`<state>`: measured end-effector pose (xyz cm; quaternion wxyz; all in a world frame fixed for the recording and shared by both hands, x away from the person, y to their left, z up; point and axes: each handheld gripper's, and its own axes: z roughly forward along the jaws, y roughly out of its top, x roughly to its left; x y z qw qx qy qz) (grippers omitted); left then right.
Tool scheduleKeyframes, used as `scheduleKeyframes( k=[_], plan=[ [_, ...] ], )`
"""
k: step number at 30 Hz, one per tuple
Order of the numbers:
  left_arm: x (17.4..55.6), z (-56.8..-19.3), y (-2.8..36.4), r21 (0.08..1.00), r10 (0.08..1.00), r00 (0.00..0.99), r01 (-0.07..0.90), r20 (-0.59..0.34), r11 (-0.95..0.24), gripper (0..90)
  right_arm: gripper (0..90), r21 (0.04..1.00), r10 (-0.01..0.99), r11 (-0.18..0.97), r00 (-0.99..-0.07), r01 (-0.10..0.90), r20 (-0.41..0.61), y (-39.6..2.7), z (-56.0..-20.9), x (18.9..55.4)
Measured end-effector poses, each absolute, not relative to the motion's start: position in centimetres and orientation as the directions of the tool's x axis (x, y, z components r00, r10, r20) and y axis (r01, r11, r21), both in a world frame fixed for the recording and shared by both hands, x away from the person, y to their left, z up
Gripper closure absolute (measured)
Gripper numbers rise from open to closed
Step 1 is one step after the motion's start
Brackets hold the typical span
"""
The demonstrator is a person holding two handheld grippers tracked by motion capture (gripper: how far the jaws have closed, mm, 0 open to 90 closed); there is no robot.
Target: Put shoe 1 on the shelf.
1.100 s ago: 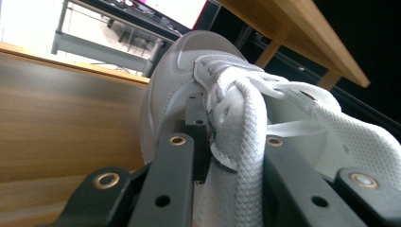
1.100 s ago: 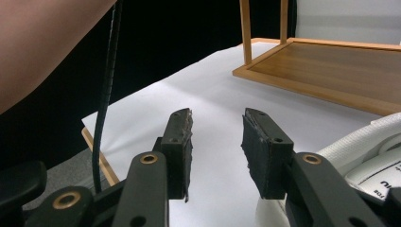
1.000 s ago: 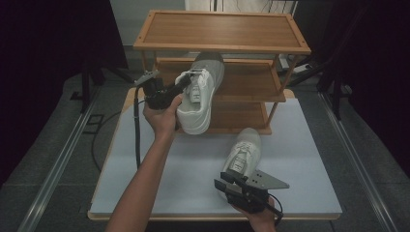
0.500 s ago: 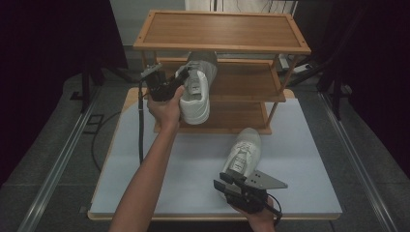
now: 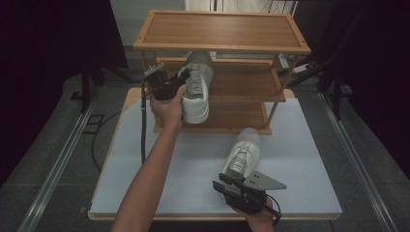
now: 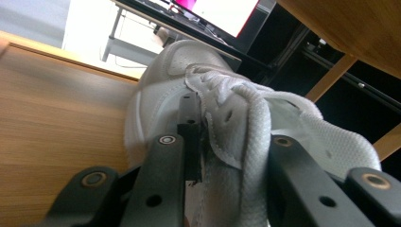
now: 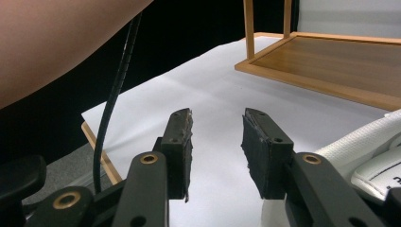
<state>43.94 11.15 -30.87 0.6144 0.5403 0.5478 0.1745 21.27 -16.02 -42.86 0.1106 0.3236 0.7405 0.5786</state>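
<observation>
Showing no readable brand or writing, the white sneaker (image 5: 196, 92) leans on the wooden shoe rack's (image 5: 241, 79) middle shelf. The left tool (image 5: 170, 85) straddles its collar, jaws just easing apart, loosely touching. The right tool (image 7: 215, 142) hovers half open, empty, beside the second sneaker (image 5: 243, 151) on the counter (image 5: 300, 159).

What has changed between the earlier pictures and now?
The left gripper carried the white shoe further onto the middle shelf of the wooden rack. Its jaws have just been opening, with the shoe's collar between them. The right gripper stayed in place, jaws open and empty, beside the second shoe, which kept its place on the table.
</observation>
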Motion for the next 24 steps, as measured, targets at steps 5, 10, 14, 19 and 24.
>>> scheduleKeyframes(
  k=[5,10,14,19,24],
  plan=[
    [44.0,-30.9,11.1,0.849,0.761,0.393,0.355,-0.516,0.393,60.4,62.3,0.929,0.609,0.121,-0.766,0.349,0.209,-16.1,-42.8,21.2],
    [43.4,-29.6,11.3,0.857,0.743,0.432,0.314,-0.512,0.408,59.1,62.2,0.929,0.61,0.121,-0.765,0.349,0.208,-16.1,-42.8,21.2],
    [42.7,-29.3,11.3,0.863,0.744,0.442,0.315,-0.501,0.395,58.6,62.1,0.928,0.606,0.124,-0.768,0.351,0.209,-15.9,-42.9,21.2],
    [41.2,-29.1,12.0,0.874,0.746,0.459,0.306,-0.482,0.377,64.9,62.1,0.93,0.604,0.126,-0.77,0.345,0.204,-15.8,-42.8,21.0],
    [39.5,-28.9,12.6,0.895,0.751,0.488,0.287,-0.444,0.342,74.8,62.0,0.932,0.604,0.129,-0.772,0.339,0.198,-15.7,-42.8,20.9]
  ],
)
